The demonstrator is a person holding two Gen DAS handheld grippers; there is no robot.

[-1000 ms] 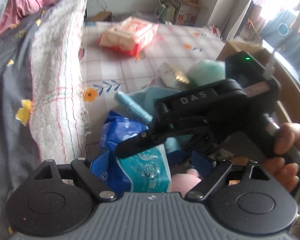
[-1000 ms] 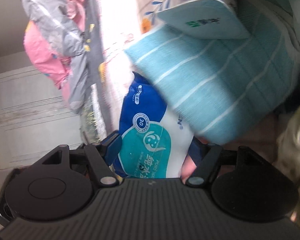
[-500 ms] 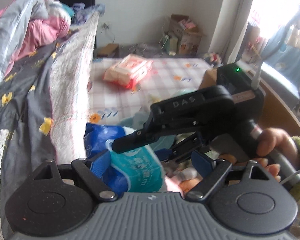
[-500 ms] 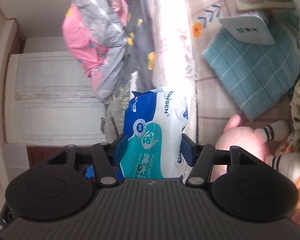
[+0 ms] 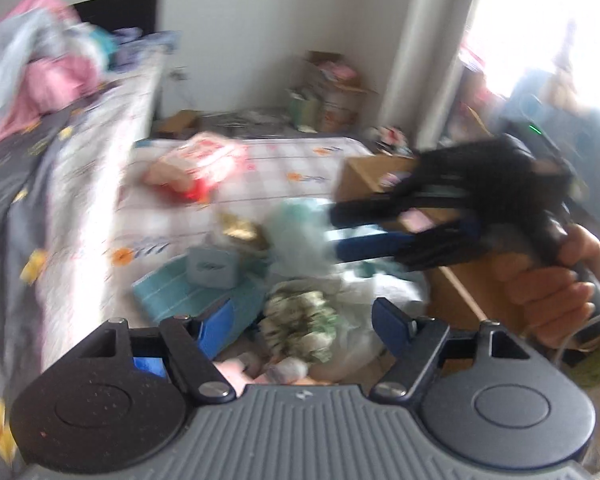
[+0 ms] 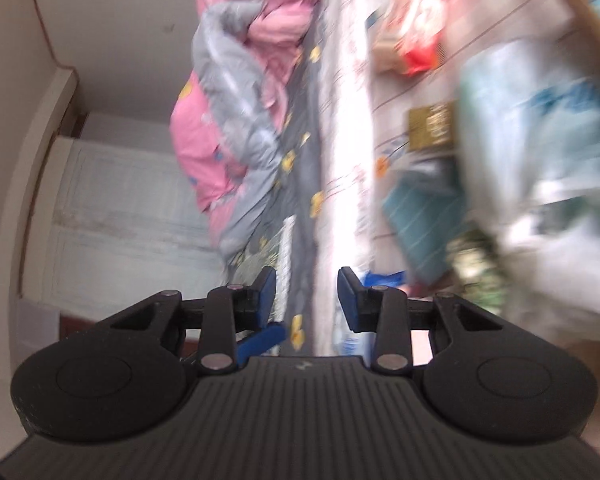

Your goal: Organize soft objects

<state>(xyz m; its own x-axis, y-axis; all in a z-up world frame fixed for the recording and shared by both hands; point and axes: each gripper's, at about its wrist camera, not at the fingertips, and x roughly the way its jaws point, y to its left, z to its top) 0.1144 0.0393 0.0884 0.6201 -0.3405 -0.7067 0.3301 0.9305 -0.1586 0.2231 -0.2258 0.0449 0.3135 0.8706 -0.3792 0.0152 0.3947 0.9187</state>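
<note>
Soft stuff is heaped on the bed [image 5: 284,168] near its edge: teal towel [image 5: 180,292] under a grey pack [image 5: 212,266], crumpled patterned cloth [image 5: 300,320] beside it, likely a sorting heap. Pink-red pack [image 5: 198,166] lies apart, further up. Left gripper [image 5: 300,322] hangs over the heap, jaws wide, just been closing a bit, nothing between them. Right gripper [image 6: 306,292], jaws just been closing, now narrow, gap empty. Both views blurred.
</note>
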